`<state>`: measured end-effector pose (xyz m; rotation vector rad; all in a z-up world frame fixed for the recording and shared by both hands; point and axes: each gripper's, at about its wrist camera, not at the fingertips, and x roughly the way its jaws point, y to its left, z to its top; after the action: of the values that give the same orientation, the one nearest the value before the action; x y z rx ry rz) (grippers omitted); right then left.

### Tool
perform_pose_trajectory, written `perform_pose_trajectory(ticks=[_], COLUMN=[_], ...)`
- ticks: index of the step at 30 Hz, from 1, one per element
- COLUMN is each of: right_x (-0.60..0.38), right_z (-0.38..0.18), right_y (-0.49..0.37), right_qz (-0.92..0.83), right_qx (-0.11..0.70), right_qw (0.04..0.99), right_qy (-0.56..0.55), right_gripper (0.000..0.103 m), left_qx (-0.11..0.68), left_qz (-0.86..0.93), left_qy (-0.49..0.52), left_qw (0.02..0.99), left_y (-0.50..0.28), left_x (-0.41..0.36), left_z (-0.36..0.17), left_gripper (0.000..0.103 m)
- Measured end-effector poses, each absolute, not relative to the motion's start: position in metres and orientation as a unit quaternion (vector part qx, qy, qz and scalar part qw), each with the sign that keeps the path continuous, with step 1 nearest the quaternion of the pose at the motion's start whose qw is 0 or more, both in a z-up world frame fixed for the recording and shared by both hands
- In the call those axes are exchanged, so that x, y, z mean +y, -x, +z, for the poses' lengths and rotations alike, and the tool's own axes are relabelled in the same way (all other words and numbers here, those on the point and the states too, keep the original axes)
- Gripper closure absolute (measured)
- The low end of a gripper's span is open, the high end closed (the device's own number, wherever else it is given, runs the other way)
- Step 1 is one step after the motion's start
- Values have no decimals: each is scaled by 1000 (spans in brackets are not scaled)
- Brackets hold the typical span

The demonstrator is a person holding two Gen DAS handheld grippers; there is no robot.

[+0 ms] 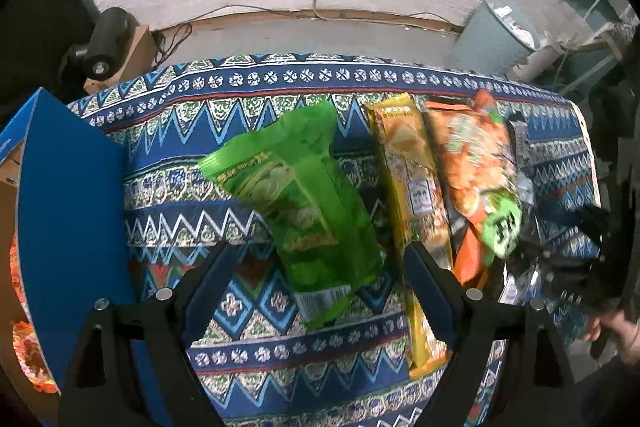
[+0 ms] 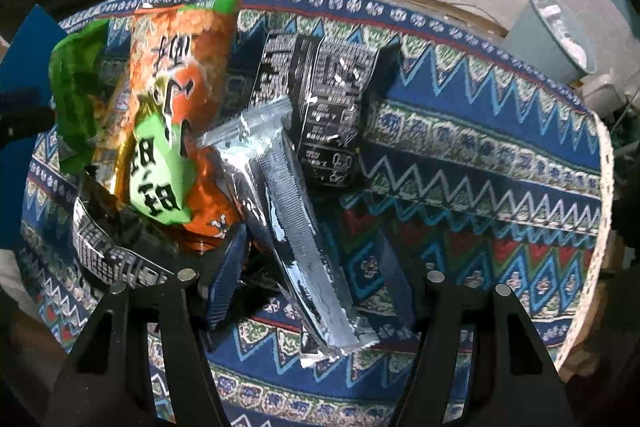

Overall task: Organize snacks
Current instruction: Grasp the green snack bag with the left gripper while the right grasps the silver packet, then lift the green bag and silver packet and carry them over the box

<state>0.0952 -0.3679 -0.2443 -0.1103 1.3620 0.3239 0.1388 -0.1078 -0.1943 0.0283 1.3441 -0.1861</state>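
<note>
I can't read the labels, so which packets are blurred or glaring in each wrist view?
Left wrist: orange snack bag smeared by motion blur, green bag softer. Right wrist: silver packet throws glare; black packet shows specular spots.

I can't read the print on the orange bag [image 1: 476, 171] in my left view; it smears with motion blur. The right gripper [image 1: 576, 267] there is a dark blur against the frame edge. The blue box [image 1: 72, 211] is cut off at left. In my right view, the orange bag [image 2: 176, 115] hides most of the yellow pack [image 2: 114, 131].
</note>
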Motion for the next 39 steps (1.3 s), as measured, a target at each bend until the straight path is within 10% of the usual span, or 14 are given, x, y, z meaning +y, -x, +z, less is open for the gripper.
perform_pose_trajectory(ticks=[10,13,39], right_x=[-358,-361,-368], right_z=[-255,-251,-166], right_y=[-79,-75,-59], right_qz=[151,139,101], right_qx=[620,620,570], right_qw=[766,767,813], right_qy=[78,84,64], right_gripper=[72,76,76], left_qx=[629,628,548], left_qz=[-82,-98,-122], left_qy=[17,13,-126], left_qw=[773,772,818], left_y=[-152,-149,-87], left_x=[-101,-103,-111], left_z=[-219,-220,-146], left_gripper=[18,44,56])
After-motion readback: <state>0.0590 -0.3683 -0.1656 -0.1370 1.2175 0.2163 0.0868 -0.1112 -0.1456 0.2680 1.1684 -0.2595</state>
